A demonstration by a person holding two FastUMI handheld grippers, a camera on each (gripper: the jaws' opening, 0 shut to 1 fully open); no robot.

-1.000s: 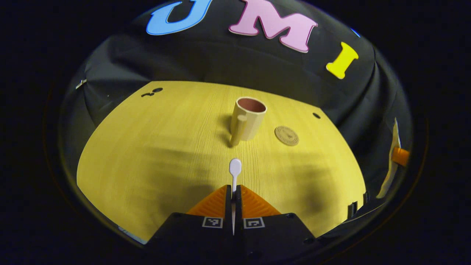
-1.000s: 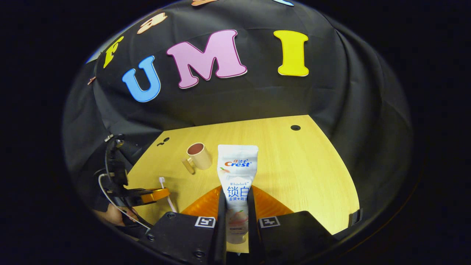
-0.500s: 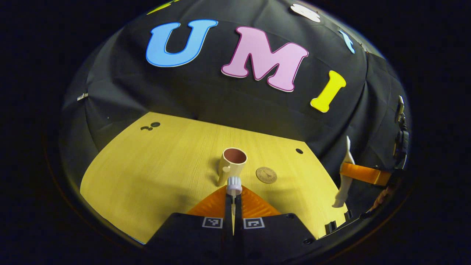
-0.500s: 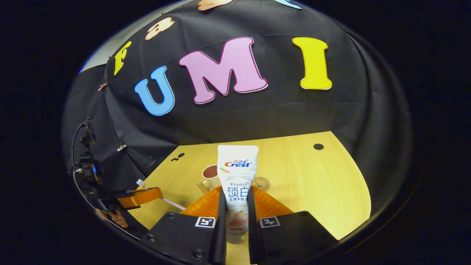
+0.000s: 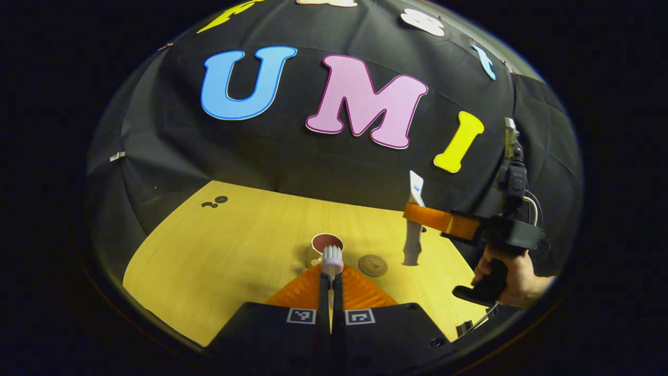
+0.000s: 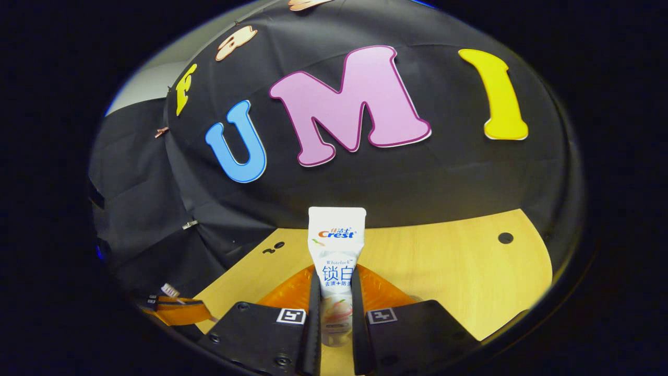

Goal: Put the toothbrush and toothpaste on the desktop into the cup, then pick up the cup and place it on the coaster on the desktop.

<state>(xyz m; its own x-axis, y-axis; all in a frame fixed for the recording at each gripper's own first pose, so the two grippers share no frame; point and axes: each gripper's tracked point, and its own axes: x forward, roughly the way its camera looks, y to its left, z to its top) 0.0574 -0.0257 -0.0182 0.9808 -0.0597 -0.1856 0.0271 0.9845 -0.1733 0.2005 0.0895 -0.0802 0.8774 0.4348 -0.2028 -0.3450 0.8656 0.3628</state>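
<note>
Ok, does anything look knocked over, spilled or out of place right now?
Nothing stands out. The cup stands upright on the desk beside the coaster. The left gripper holds the toothbrush, and the right gripper holds the toothpaste. No spill shows.

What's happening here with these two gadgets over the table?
A person holds a gripper in each hand above a wooden desktop. The left gripper is shut on a toothbrush, its head pointing toward the cup. The right gripper is shut on a toothpaste tube, held upright in the air. The cup stands on the desktop beside a round coaster, not on it. Neither item is in the cup yet.
</note>
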